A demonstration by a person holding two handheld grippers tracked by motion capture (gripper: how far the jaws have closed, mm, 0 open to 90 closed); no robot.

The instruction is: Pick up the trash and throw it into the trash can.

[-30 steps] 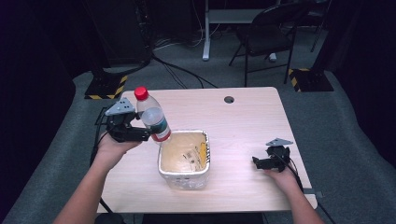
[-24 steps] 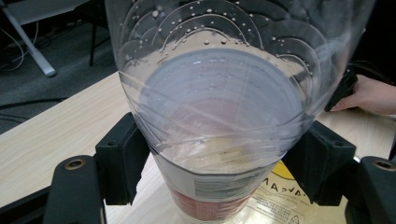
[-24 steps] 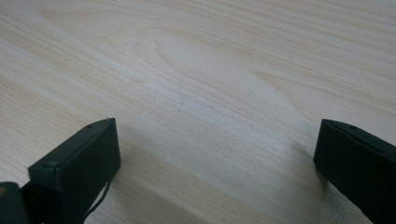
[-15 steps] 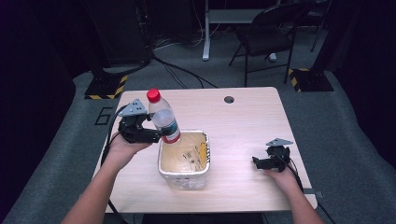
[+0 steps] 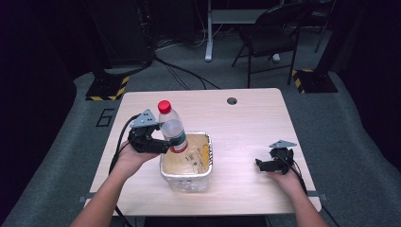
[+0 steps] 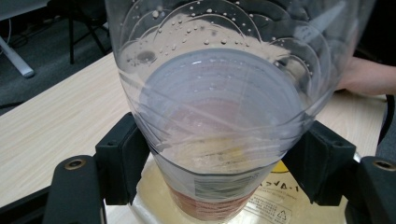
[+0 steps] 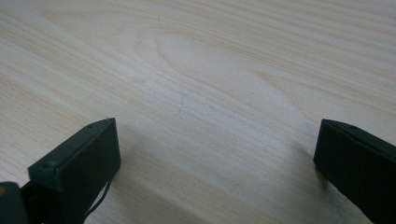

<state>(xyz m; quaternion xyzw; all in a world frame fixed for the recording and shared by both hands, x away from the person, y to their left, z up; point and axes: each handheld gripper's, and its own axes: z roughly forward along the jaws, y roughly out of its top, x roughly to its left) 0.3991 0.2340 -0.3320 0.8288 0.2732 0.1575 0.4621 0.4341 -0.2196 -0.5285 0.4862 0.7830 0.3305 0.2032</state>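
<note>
Bottle (image 5: pixel 172 133) is what we have in hand, a clear plastic one with a red cap (image 5: pixel 164 106) and a red-banded label, but we begin with the largest thing, the light wooden worktop (image 5: pixel 246 127), which carries everything and has a small round hole (image 5: pixel 231 100) near its far edge; on it, toward our left of centre, stands a shallow rectangular tub (image 5: pixel 186 178) with pale walls, and inside it lie some flat packets with yellow print; the bottle leans over the tub's left rim, cap tilted up and away to the left, its lower end above the tub's near-left part; whether it touches the tub we cannot tell; our left gripper (image 5: pixel 163 145) is clamped on the bottle's body just above the label, and in the left gripper view both black jaws press against its sides, with droplets clinging inside the clear wall (image 6: pixel 219 93); our right gripper (image 5: pixel 259 165) rests on the worktop well to the right of the tub, its jaws standing wide apart with only bare wood between them in the right gripper view (image 7: pixel 215 154).
</note>
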